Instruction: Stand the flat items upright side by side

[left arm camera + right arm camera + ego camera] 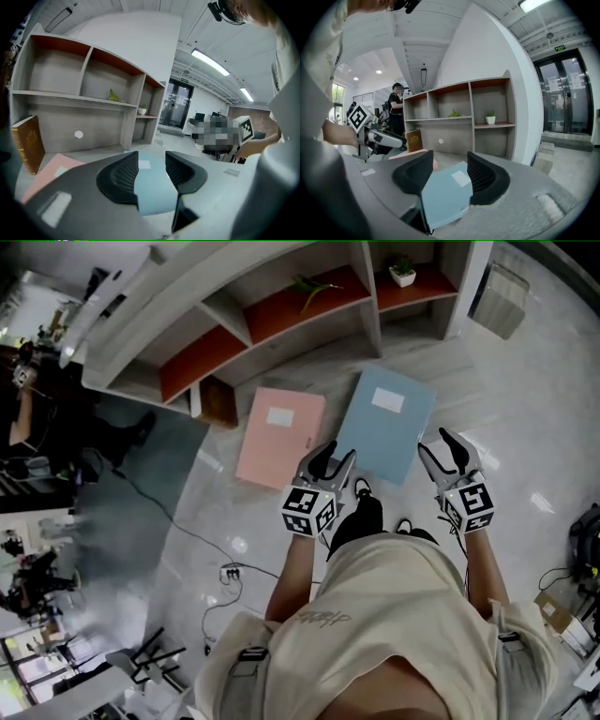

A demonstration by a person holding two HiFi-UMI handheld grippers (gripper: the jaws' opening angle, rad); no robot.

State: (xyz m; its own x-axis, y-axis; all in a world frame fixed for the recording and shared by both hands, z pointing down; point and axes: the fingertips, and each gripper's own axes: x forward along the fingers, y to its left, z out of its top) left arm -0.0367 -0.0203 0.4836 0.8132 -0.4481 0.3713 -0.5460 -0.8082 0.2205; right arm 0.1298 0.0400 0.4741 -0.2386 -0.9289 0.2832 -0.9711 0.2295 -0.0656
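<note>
Nothing stood upright yet: pink folder [279, 437] and blue folder [386, 425] are lying flat, side by side, just before the shelf unit [281, 310], while left gripper [334, 458] and right gripper [448, 452] are hovering beyond them from it, jaws apart, holding nothing.

A grey shelf unit [225, 320] with rust-red inner panels is standing on the pale, glossy floor [525, 427]. A small potted plant [403, 271] is sitting in a white pot in one upper compartment, and a green leafy sprig [314, 287] is lying in the compartment beside it. A dark mat [131, 465] is covering the floor left of the shelf, and a thin cable [173, 517] is trailing across the floor to a power strip [230, 571]. A slatted grey box [499, 301] is resting by the shelf's right end. Glass doors [562, 89] are showing beyond it, a person [396, 112] is standing far back, and strip lights [210, 62] are glowing overhead.
</note>
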